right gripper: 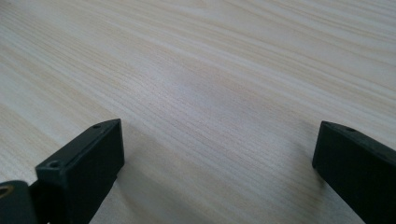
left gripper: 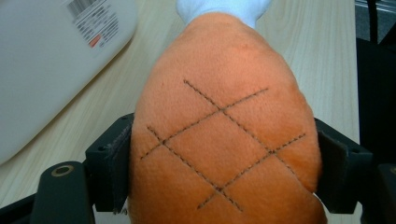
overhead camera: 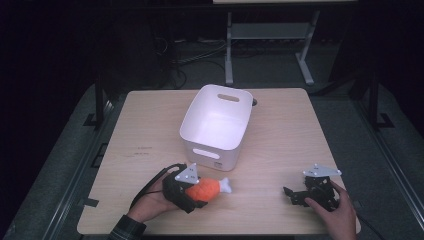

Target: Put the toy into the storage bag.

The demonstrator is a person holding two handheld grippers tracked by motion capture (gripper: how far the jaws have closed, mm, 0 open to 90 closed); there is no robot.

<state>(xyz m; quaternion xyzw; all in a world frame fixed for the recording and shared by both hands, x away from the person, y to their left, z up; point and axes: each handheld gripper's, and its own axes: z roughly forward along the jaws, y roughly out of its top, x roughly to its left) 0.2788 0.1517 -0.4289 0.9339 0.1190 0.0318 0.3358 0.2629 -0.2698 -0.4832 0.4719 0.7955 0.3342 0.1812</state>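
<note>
So the left gripper has its jaws squeezed onto the fat end of an orange plush drumstick, which sits at the near side of the table with its white bone end pointing right. The white bin is just behind it, near wall very close to the toy. The right gripper is well off to the right, low over bare wood, jaws spread wide and holding nothing.

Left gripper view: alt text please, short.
An orange plush drumstick with stitched crisscross lines sits squeezed between the left gripper's black jaws, its white end pointing away. Behind it lie a pale wooden table and, upper left, a white bin with a barcode label.
</note>
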